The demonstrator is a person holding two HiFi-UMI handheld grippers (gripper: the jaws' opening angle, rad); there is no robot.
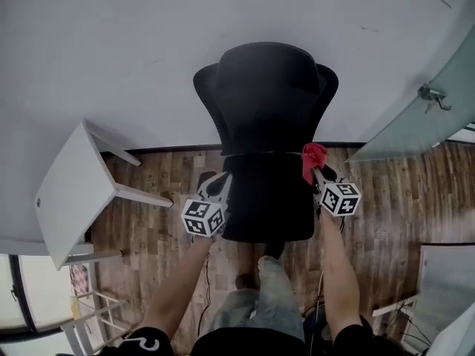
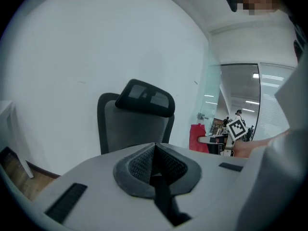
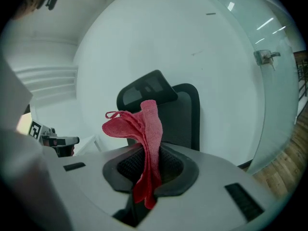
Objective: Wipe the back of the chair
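In the head view, the left claw sits left of centre, pinched together and empty, just beside the seat. The black chair fills the middle, its backrest above the seat in the frame. Right of it, the right claw grips a red cloth (bunched, mostly sticking out). The wipe should go best with the loose cloth pressed flat on the backrest and drawn in even strokes, while the left claw steadies the chair.

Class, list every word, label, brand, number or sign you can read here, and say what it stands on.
None can be read.
Marker cubes on the left hand-held gripper and right hand-held gripper: square patterns only, no letters.
White print on the person's sleeve: cut off, unreadable.
Red cloth: no label visible.
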